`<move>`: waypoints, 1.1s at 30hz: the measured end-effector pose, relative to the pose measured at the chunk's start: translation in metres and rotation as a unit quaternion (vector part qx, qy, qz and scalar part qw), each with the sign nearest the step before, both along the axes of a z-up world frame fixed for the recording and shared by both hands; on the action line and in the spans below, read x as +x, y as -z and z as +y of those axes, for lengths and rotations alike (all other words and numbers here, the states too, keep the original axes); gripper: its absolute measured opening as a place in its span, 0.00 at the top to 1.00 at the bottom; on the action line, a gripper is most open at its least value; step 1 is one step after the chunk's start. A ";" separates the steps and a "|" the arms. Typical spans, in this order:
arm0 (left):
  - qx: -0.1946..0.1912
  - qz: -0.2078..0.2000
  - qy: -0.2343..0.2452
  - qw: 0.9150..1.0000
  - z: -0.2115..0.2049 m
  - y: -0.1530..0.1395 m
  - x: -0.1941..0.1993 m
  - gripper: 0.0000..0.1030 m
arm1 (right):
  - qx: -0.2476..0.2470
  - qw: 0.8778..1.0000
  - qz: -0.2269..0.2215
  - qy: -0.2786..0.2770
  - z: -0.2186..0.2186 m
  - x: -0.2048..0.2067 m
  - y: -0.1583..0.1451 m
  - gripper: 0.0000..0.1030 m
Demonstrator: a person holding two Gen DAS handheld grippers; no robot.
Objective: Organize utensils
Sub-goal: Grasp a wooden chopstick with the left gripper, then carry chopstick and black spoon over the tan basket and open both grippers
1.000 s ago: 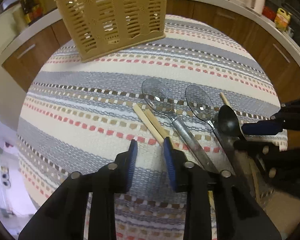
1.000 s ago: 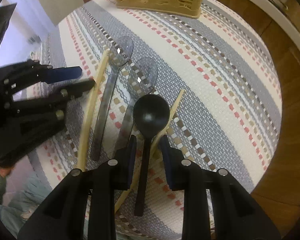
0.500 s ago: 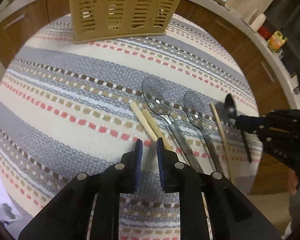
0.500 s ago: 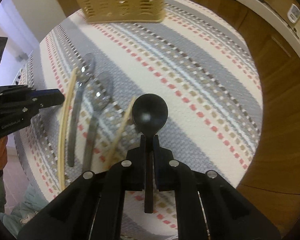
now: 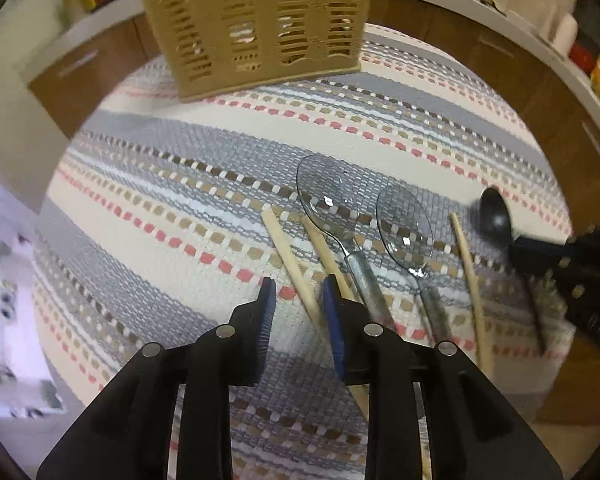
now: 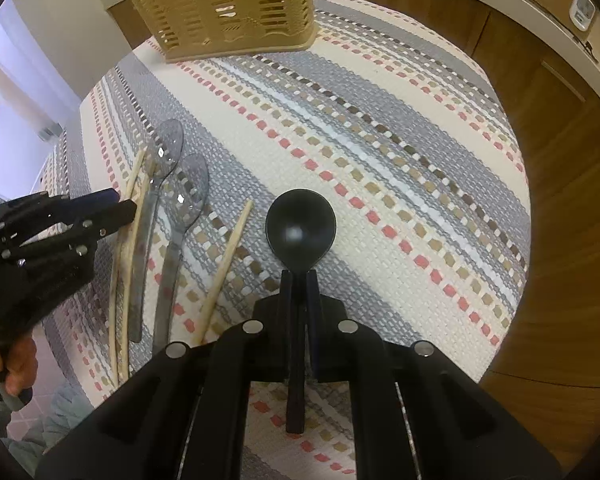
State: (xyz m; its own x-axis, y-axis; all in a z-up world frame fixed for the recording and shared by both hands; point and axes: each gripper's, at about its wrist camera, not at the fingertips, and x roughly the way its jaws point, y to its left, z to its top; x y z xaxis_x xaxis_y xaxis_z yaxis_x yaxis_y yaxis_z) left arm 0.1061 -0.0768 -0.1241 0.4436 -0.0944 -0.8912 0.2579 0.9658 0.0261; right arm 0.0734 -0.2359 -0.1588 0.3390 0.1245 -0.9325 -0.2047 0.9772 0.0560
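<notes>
Nearest the right wrist view, the right tool (image 6: 298, 280) is clamped on the thin handle of the black spoon (image 6: 300, 226), its bowl facing up and pointing away toward the basket (image 6: 224, 4); the spoon's long axis runs straight along the tool's fingers. The grip sits close under the bowl with the handle trailing back — if the pinch is off-centre, the spoon could swivel or slip out when carried.

The left tool (image 5: 296, 304) has just been widening and now stands at a narrow gap, with one pale chopstick (image 5: 290, 264) running between its pads, not pressed; a second chopstick (image 5: 324, 250) lies just beside it, under the right-hand pad. Closing here could catch only one stick, or nudge the pair against the nearest clear spoon (image 5: 332, 208).

Further out, both clear spoons and a lone third chopstick (image 5: 470, 276) lie roughly parallel on the striped cloth (image 5: 180, 208) over the surface, bowls toward the basket, which stands well apart at the far edge.
</notes>
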 end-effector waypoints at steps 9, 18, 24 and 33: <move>-0.032 0.062 0.088 0.994 0.022 -0.003 0.027 0.95 | -0.004 0.999 0.040 -0.006 -0.003 0.012 0.001 0.94; -0.015 0.096 0.116 0.988 0.005 0.004 0.053 0.80 | 0.009 0.994 0.108 -0.007 -0.003 0.037 0.001 0.93; 0.039 0.096 0.126 0.987 -0.016 0.006 0.063 0.95 | -0.011 0.994 0.108 -0.018 0.006 0.040 -0.001 0.91; -0.127 -0.019 0.070 0.989 0.033 -0.042 0.066 0.97 | 0.031 0.999 -0.024 -0.030 0.015 0.028 -0.051 0.95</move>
